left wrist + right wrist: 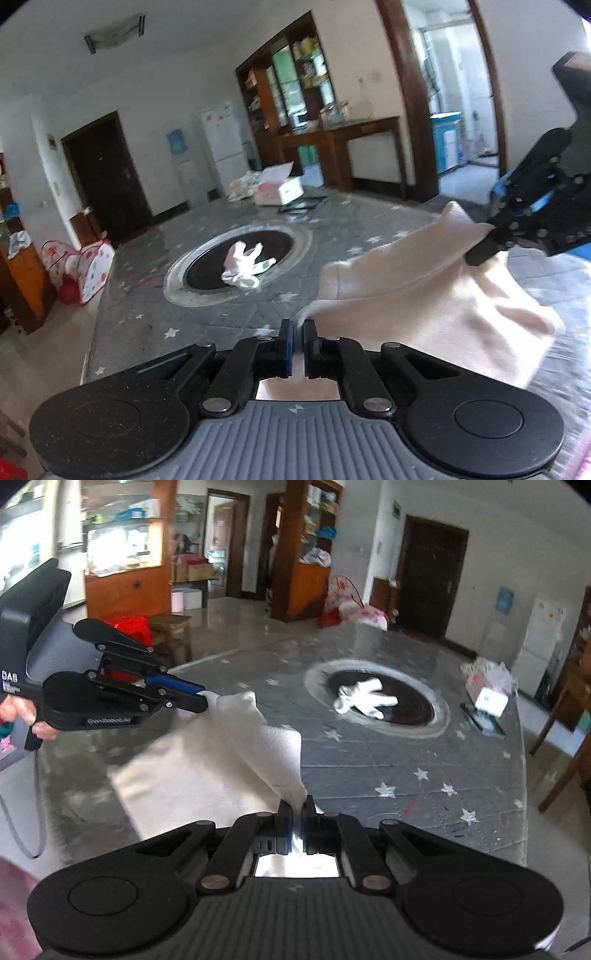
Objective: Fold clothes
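While both hand-held grippers, left and right, pinch corners of the cloth lifted off the surface, 1 thin grip could slip, dropping the fold crooked.

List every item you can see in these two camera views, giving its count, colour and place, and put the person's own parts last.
cloth: one, cream, lifted over the table's near side, pinched at two corners
small garment: one, white, in the table's dark round centre
table: one, grey with white stars
box: one, white, table's far edge
fridge: one, white, back wall
door: one, dark brown, back wall
play tent: one, white with coloured dots, floor beside table
left tool: black, shut on cloth
right tool: black, shut on cloth
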Motion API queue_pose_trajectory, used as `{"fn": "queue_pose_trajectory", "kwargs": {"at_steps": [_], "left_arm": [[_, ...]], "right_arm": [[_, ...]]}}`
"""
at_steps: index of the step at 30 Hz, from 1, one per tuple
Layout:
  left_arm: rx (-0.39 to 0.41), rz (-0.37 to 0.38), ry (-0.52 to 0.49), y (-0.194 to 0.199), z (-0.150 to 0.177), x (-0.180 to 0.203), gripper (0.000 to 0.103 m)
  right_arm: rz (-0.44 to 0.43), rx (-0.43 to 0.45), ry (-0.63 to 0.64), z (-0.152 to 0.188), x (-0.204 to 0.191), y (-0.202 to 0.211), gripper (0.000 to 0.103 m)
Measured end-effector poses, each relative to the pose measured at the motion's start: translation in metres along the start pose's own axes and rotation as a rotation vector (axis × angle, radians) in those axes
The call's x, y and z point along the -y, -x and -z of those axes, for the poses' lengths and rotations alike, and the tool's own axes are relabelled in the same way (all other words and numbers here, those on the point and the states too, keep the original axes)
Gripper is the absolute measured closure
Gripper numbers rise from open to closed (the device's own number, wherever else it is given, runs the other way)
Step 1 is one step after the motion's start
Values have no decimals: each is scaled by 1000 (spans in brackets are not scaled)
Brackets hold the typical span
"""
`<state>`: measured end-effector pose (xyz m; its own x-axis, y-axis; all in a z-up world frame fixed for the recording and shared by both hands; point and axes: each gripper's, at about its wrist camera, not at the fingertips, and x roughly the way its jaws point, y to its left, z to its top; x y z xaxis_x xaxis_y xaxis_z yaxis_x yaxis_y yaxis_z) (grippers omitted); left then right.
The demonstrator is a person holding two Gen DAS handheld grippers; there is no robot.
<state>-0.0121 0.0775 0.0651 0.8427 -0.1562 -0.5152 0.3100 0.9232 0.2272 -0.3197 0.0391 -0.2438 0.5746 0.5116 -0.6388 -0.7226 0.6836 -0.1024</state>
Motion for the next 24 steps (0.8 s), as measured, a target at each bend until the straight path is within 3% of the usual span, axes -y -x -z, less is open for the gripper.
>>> {"fn": "queue_pose_trajectory", "kwargs": {"at_steps": [8, 9, 12, 18, 24], "left_arm": [[-124, -40, 24, -80, 12, -7, 91], [-128, -46, 28, -83, 14, -8, 88], [-127, -61, 48, -86, 18, -12, 80], [-73, -98, 110, -63, 14, -21, 74], [-46, -6, 167, -41, 9, -12, 74]], "right_arm": [[42, -64, -128, 22, 30, -80, 96], [48, -66, -146, 26, 32, -86, 92], [90, -55, -183, 33, 38, -90, 85], [138, 37, -231, 28, 43, -63, 85], [19, 26, -215, 16, 26, -77, 85]]}}
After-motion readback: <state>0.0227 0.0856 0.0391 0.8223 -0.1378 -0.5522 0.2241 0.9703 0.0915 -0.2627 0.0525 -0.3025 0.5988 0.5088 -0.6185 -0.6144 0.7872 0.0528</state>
